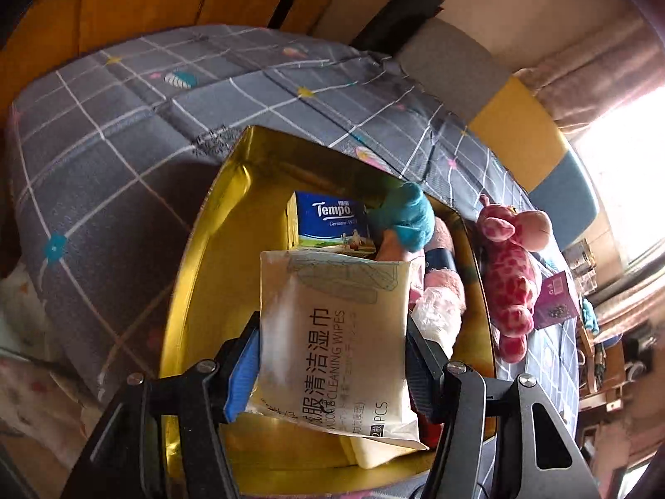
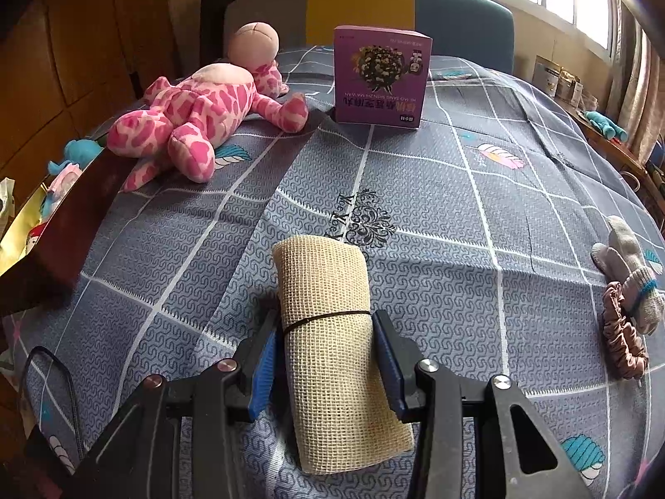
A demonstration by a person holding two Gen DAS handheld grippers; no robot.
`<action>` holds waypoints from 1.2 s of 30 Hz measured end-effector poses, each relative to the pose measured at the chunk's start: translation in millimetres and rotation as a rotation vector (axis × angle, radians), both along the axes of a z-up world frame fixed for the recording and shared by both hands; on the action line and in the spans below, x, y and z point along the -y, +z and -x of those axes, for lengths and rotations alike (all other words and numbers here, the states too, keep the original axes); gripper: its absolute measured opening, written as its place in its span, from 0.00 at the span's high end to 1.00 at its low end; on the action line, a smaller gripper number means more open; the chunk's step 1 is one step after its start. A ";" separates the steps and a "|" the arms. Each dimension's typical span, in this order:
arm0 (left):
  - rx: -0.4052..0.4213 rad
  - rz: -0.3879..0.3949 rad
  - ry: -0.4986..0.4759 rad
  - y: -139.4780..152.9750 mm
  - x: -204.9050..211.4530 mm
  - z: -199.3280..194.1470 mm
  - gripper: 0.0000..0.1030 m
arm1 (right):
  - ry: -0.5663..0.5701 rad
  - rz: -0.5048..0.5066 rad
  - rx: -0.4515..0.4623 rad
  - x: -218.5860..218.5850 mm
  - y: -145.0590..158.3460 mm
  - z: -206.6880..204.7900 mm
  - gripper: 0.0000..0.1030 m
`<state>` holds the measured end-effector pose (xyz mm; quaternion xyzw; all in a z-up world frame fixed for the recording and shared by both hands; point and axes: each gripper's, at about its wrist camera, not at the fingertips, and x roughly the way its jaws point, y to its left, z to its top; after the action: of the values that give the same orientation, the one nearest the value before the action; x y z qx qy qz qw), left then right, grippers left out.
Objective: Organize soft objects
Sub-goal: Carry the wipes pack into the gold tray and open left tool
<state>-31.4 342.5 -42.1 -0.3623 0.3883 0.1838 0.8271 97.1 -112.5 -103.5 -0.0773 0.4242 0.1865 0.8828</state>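
The left gripper [image 1: 332,368] held a pale pack of cleaning wipes [image 1: 334,341] between its blue pads, clamped at both side edges, above an open gold-lined box [image 1: 195,258] set on a grey checked bedspread [image 1: 124,133]. The pack hung tilted over the box's inside. In the box lay a blue tissue pack [image 1: 332,222], standing on edge toward the far wall, a teal soft toy [image 1: 409,216] beside it, and pink and white soft items partly hidden behind the wipes. A pink spotted plush giraffe [image 1: 511,274] lay just outside the box's right wall, with a purple carton [image 1: 555,301] near its feet.

The right gripper [image 2: 328,357] was closed on a rolled beige mesh cloth [image 2: 332,332], bound by a thin dark band, its pads pressed to either side of the roll. The roll pointed away along the fingers, over the bedspread [image 2: 457,216]; whether it rested on the cover could not be told. From this view the giraffe [image 2: 187,120] lay face down at upper left against the box's dark outer wall [image 2: 83,208], and the purple carton [image 2: 382,79] stood upright well beyond the roll. A grey knitted glove [image 2: 631,270] and a pink hair scrunchie [image 2: 625,341] lay touching at the right edge.
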 end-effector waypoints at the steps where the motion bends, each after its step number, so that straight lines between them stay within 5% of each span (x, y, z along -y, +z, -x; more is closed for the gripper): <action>1: -0.009 0.004 -0.005 -3.4 -0.4 -5.8 0.40 | -0.001 -0.002 0.000 0.2 0.0 -0.4 0.58; 16: -0.187 -0.118 -0.035 -43.1 -6.5 -73.5 0.37 | -0.015 -0.006 0.001 0.7 0.1 1.1 0.58; 36: -0.057 -0.349 -0.048 12.3 29.2 -29.0 0.30 | -0.016 0.007 0.010 0.5 -0.3 3.7 0.58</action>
<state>-2.5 313.3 -29.8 -0.1986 0.3825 0.2388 0.8702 93.5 -112.9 -103.8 -0.0781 0.4209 0.1776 0.8861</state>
